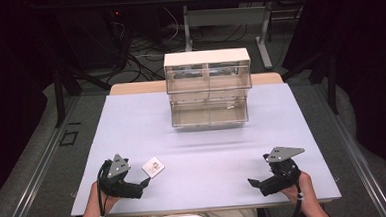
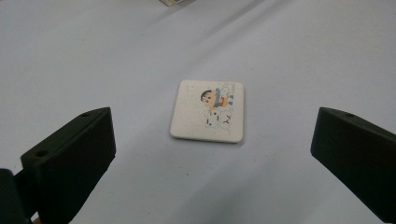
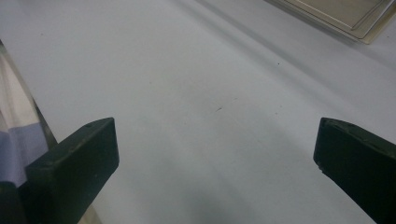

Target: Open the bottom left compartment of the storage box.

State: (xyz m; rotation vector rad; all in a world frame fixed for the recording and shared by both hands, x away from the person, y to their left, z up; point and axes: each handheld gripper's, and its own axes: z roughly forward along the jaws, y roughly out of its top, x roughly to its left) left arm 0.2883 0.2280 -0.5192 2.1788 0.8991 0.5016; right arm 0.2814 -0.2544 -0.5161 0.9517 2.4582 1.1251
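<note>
White, one square tile (image 1: 153,166) with a cartoon print lies flat on the counter (image 1: 207,138), just ahead of the left gripper (image 1: 146,182). Both grippers, left and right (image 1: 253,183), gape wide, holding nothing. One clear drawer box (image 1: 208,86) stands behind.

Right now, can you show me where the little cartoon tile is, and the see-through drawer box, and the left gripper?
cartoon tile (image 2: 208,112), left gripper view, middle of its top face.
see-through drawer box (image 1: 208,90), high view, middle of its clear front.
left gripper (image 1: 146,181), high view, between its open fingertips.
</note>
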